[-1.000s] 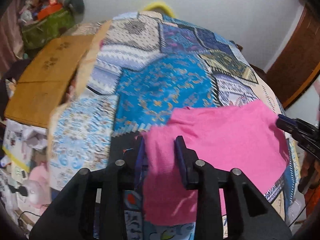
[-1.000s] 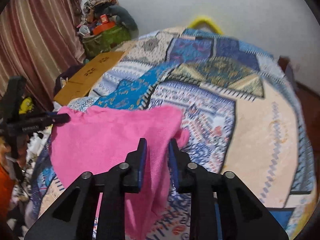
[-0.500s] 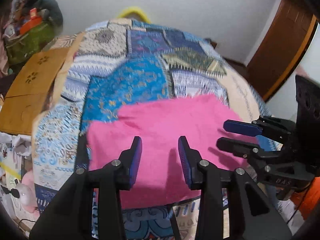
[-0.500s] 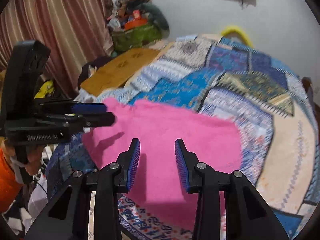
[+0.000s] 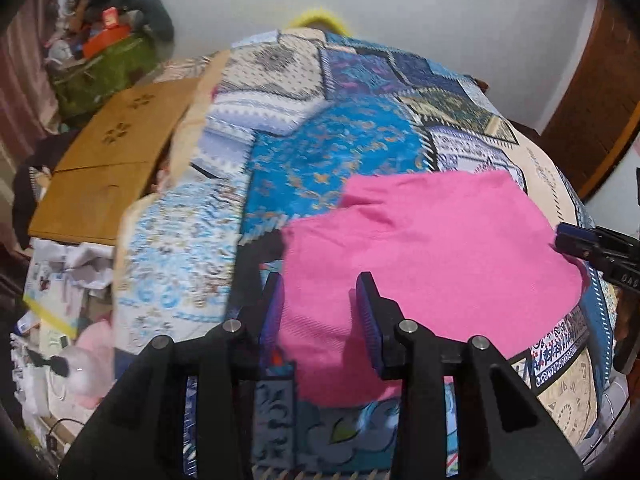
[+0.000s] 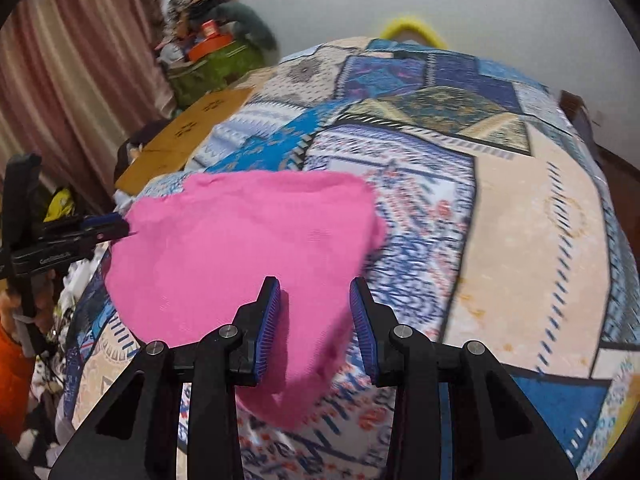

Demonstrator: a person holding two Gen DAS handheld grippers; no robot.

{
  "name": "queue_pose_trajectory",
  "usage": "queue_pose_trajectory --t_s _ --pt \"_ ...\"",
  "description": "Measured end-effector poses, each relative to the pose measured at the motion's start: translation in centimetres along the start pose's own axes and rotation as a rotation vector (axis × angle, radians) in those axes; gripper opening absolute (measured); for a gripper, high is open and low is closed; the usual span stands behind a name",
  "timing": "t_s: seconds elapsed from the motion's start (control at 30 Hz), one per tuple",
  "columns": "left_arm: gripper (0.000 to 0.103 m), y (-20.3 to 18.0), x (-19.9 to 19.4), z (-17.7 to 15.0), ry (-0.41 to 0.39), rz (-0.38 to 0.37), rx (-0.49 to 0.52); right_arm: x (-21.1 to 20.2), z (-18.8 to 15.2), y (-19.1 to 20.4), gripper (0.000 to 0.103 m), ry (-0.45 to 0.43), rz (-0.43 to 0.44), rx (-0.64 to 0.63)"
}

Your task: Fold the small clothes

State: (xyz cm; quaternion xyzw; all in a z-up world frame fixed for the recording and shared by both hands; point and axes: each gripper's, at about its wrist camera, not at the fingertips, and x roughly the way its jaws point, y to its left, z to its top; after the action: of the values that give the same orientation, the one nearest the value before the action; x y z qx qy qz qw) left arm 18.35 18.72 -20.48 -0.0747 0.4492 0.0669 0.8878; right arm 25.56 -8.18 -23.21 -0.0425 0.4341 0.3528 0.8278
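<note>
Your work surface was a bed under a patchwork bedspread (image 5: 332, 168) of blue, cream and dark printed panels, set against a plain white wall (image 5: 420, 4), with a yellow curved object (image 6: 412, 30) showing behind its far edge. The pink garment (image 5: 432, 240) lay spread on the near part of the bedspread, its near edge hanging over the bed's edge. Your left tongs (image 5: 320, 312) were spread, with the garment's near left portion lying between the blue pads, not gripped; your right tongs (image 6: 314, 320) were likewise spread over the garment's near right corner. The left wrist view alone gave you a brown wooden door (image 5: 592, 92) at the right and a pink soft toy (image 5: 94, 360) low at the left among scattered papers. The right wrist view alone gave you a striped pinkish curtain (image 6: 76, 68) at the left and the cream panel of the bedspread stretching bare to the right of the garment. Each view caught the other tool at its edge, its tips touching or just beside the garment's side edge; which, could not be told. To the left of the bed lay a flat tan cardboard sheet (image 5: 108, 168), and beyond it a green bag (image 5: 104, 72) heaped with mixed items. The black tool bodies hid the nearest strip of bed in both views.
</note>
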Motion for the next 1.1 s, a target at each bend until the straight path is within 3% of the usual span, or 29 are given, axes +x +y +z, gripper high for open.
queue_pose_trajectory --t_s 0.23,0.53,0.73,0.77,0.8,0.83,1.0,1.1 --pt "0.037 -0.6 -7.8 1.0 -0.159 -0.001 -0.012 -6.7 1.5 2.2 0.033 -0.162 0.0 -0.038" --pt "0.039 -6.1 -21.6 0.1 -0.48 -0.066 0.048 -18.5 1.5 9.2 0.033 -0.492 0.022 -0.157" --pt "0.054 -9.4 -27.3 -3.4 -0.65 -0.08 0.083 -22.9 -1.3 12.8 0.033 -0.639 0.025 -0.203" --pt "0.061 -9.9 -27.9 -4.1 -0.668 -0.076 0.088 -23.5 -2.0 13.4 0.033 -0.66 0.025 -0.206" --pt "0.067 -10.3 -28.4 -4.8 -0.688 -0.07 0.089 -23.8 -2.4 13.9 0.039 -0.674 0.021 -0.205" --pt "0.07 -10.6 -28.7 -5.2 -0.699 -0.066 0.089 -24.0 -2.7 14.1 0.052 -0.684 0.016 -0.202" --pt "0.1 -11.2 -29.7 -7.3 -0.739 -0.04 0.06 -24.4 -4.4 15.1 0.079 -0.724 -0.027 -0.192" --pt "0.102 -11.0 -30.0 -7.9 -0.748 -0.037 0.041 -24.3 -4.7 15.2 0.087 -0.729 -0.045 -0.178"
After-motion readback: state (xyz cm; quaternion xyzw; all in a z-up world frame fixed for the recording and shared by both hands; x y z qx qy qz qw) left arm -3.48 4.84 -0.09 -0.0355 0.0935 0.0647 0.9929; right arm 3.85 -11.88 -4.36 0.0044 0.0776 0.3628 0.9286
